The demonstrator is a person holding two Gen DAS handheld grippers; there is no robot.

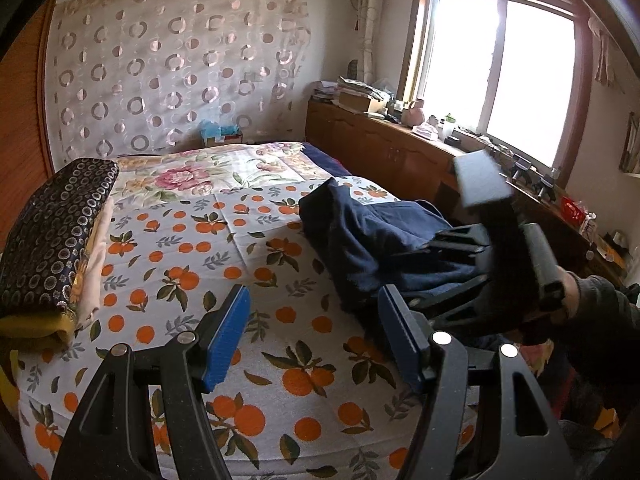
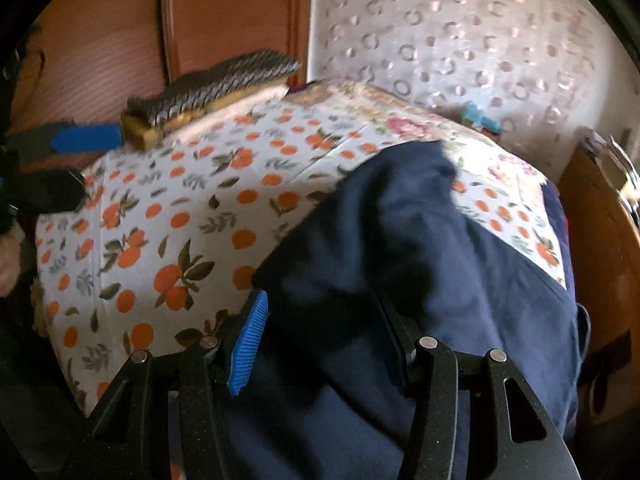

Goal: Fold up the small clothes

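The dark navy garment lay rumpled in a loose heap on the bed, over the sheet printed with oranges, toward the side nearest the wooden cabinets. The right gripper hung directly over it, its jaws parted with the cloth bunched between and beneath them, though whether the pads actually pressed the fabric could not be told. The left gripper stood just beside the heap's near edge over bare sheet, jaws released and empty, well apart from the stack of folded textiles at the bed's far side.
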